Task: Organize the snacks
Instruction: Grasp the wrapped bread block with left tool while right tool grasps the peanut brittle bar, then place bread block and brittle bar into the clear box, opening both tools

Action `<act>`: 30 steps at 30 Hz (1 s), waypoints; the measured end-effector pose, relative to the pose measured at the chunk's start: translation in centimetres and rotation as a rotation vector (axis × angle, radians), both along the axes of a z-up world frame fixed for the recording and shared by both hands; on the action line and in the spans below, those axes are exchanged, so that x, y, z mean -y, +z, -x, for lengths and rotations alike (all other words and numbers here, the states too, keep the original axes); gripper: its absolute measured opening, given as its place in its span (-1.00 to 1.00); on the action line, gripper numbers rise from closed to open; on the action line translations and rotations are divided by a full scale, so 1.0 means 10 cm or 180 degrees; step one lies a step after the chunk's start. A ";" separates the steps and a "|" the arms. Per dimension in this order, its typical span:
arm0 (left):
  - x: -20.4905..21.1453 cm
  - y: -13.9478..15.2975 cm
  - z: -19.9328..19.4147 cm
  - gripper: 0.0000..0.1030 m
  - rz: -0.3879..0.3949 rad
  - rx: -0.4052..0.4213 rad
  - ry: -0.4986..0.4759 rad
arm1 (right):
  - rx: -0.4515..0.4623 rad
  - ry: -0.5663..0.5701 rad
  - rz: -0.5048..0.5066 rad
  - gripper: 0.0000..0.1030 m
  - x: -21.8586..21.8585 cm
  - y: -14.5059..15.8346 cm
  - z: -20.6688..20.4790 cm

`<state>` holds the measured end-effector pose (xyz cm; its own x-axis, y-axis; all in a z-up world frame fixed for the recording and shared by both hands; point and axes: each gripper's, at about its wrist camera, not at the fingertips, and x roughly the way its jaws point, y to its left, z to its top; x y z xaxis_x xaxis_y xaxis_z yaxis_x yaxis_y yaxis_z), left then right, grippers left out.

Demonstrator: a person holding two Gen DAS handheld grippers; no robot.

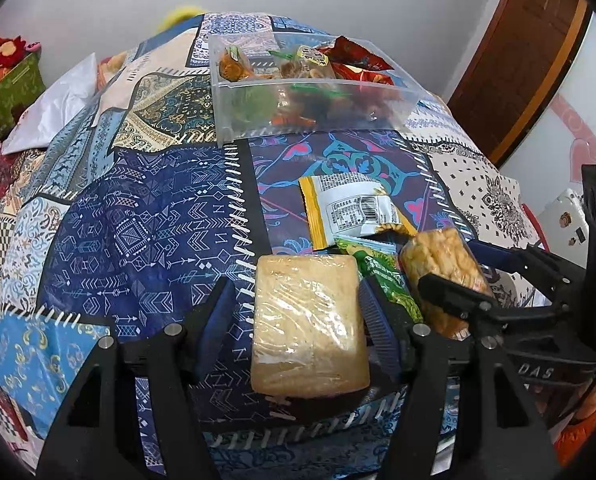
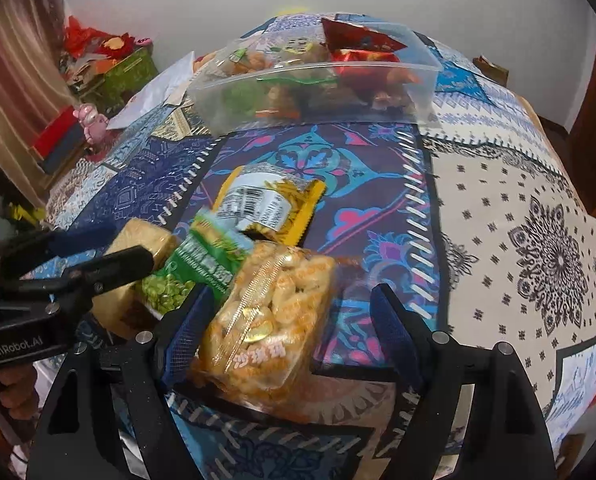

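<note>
Patchwork cloth covers the bench point(image 1: 146, 216). Both jaws stand apart: left gripper point(image 1: 298, 316) around the pale wrapped cake block point(image 1: 310, 328), right gripper point(image 2: 294, 328) around the golden puffed-rice pack point(image 2: 266, 320). Slippery wrap may slide out; the close grippers could bump.

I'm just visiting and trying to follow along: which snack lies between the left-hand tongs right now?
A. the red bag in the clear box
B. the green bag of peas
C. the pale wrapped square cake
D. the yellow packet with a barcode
C: in the left wrist view the pale wrapped square cake lies on the cloth between the open left tongs, the pads not yet pressing it.
</note>
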<state>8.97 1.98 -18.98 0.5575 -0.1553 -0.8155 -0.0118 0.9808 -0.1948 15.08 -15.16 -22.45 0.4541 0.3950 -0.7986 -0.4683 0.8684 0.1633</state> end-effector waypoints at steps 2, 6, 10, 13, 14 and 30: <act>0.00 -0.01 -0.01 0.23 0.0023 -0.0016 0.0009 | -0.0014 -0.0003 -0.0034 0.30 0.04 0.01 0.01; 0.05 -0.02 -0.04 0.23 0.0022 -0.0059 -0.0042 | -0.0001 0.0013 -0.0049 0.06 0.07 0.03 0.02; 0.11 -0.12 -0.06 0.24 -0.0025 -0.0163 -0.0087 | 0.0020 0.0041 0.0002 -0.10 0.04 0.02 0.02; 0.05 -0.18 -0.09 0.23 0.0088 -0.0206 -0.0004 | 0.0090 0.0053 0.0071 -0.12 0.00 0.01 0.04; 0.02 -0.19 -0.10 0.20 0.0100 -0.0213 0.0018 | 0.0099 0.0052 0.0073 -0.13 0.00 0.02 0.03; -0.27 0.26 -0.27 0.05 0.0009 0.0200 0.0185 | 0.0384 0.0017 -0.0122 -0.16 0.05 0.42 -0.16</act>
